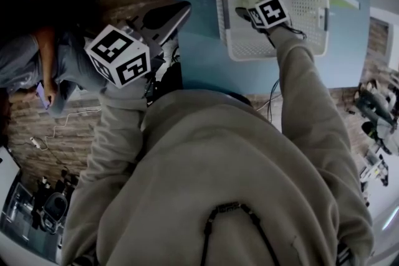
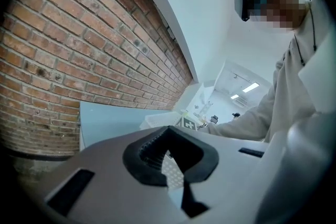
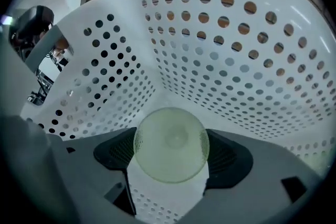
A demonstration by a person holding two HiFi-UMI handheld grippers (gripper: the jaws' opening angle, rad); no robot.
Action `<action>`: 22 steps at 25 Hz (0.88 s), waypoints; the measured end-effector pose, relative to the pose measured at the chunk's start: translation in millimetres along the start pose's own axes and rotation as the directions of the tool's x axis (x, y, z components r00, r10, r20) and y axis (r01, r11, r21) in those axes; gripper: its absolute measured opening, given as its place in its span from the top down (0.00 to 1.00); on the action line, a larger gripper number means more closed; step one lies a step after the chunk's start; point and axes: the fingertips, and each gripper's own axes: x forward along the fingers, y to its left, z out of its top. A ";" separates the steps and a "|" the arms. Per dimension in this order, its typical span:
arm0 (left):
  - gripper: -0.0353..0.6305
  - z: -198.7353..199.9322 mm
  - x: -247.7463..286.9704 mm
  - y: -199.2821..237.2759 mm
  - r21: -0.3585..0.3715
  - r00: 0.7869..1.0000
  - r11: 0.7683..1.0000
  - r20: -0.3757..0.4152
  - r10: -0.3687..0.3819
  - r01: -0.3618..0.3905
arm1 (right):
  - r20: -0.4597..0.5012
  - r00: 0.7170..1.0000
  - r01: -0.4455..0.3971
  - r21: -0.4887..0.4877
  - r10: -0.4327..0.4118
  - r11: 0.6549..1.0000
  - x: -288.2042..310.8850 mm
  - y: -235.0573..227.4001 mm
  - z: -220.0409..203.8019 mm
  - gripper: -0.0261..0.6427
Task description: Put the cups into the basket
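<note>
Head view, basket: white plastic basket (image 1: 308, 22), rectangular, its walls pierced with rows of small holes, standing on the smooth pale blue counter (image 1: 199, 40).
Head view, right gripper: the right gripper (image 1: 254, 9) reaches down inside the basket.
Head view, left gripper: the left gripper (image 1: 159, 19) is held off the counter's left edge.
Left gripper view, fingers: black ribbed fingers (image 2: 144, 152) meet at the tips with nothing between them; a red brick wall (image 2: 79, 60) is alongside.
Right gripper view, cup: pale green translucent cup (image 3: 171, 144), round base toward the camera, clamped between black ribbed fingers (image 3: 113, 152) within the basket's perforated walls.
</note>
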 end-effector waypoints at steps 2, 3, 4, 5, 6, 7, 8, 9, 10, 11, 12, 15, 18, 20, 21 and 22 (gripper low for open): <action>0.95 -1.5 -0.3 -2.0 -0.003 1.000 1.000 -0.002 -0.003 0.003 | -0.001 1.000 -0.007 -0.002 0.007 1.000 0.5 2.3 -0.3 0.37; 0.95 -1.7 -0.7 -2.7 -0.010 1.000 1.000 0.001 -0.006 0.006 | -0.005 1.000 -0.005 -0.008 0.005 1.000 0.6 2.2 -0.9 0.37; 0.95 -1.3 -1.4 -3.1 -0.020 1.000 1.000 0.005 -0.010 0.010 | -0.010 1.000 0.001 -0.016 -0.001 1.000 0.4 1.2 -1.3 0.37; 0.95 -0.2 -2.3 -3.3 -0.028 1.000 1.000 0.010 -0.013 0.013 | -0.012 1.000 0.010 -0.025 -0.011 1.000 0.0 -0.1 -1.2 0.37; 0.95 1.1 -3.3 -3.2 -0.031 1.000 0.999 0.012 -0.012 0.013 | -0.009 1.000 0.019 -0.033 -0.020 0.999 -0.7 -1.4 -0.2 0.35; 0.95 2.3 -4.0 -2.8 -0.028 1.000 1.000 0.014 -0.011 0.012 | -0.003 1.000 0.026 -0.037 -0.026 0.999 -1.6 -2.6 1.1 0.33; 0.95 3.0 -4.3 -2.3 -0.023 1.000 1.000 0.018 -0.011 0.011 | 0.002 1.000 0.029 -0.038 -0.029 0.999 -2.5 -3.5 2.1 0.32; 0.95 3.5 -4.4 -2.0 -0.019 1.000 1.000 0.023 -0.011 0.011 | 0.005 1.000 0.030 -0.036 -0.030 0.999 -3.2 -4.1 2.5 0.32; 0.95 3.7 -4.5 -2.1 -0.017 1.000 1.000 0.025 -0.011 0.011 | 0.005 1.000 0.029 -0.034 -0.029 0.999 -3.6 -4.2 2.5 0.32; 0.95 3.5 -4.6 -2.7 -0.017 1.000 1.000 0.026 -0.011 0.011 | 0.004 1.000 0.028 -0.033 -0.028 0.999 -3.8 -3.7 2.1 0.32; 0.95 3.1 -4.5 -3.6 -0.016 1.000 1.000 0.024 -0.012 0.012 | 0.003 1.000 0.027 -0.034 -0.026 0.999 -3.9 -2.8 1.5 0.32; 0.95 1.4 -3.8 -7.5 -0.013 1.000 1.000 0.018 -0.018 0.018 | 0.000 1.000 0.020 -0.026 -0.020 0.999 -4.6 0.8 -1.7 0.32; 0.95 0.7 -4.0 -10.9 -0.009 1.000 1.000 0.008 -0.021 0.021 | 0.009 1.000 0.019 -0.015 -0.019 1.000 -7.4 3.0 -2.5 0.32; 0.95 0.7 -3.9 -13.3 -0.006 1.000 1.000 -0.005 -0.026 0.026 | 0.024 0.999 0.032 -0.003 -0.031 0.999 -13.0 -0.3 -0.7 0.32; 0.95 0.9 -3.4 -14.5 -0.003 0.999 0.999 -0.007 -0.033 0.033 | 0.038 0.998 0.040 0.011 -0.040 0.999 -17.3 -3.9 1.6 0.32; 0.95 1.3 -3.0 -15.9 0.001 0.999 0.999 -0.008 -0.039 0.039 | 0.055 0.997 0.047 0.028 -0.048 0.999 -22.6 -7.8 4.7 0.32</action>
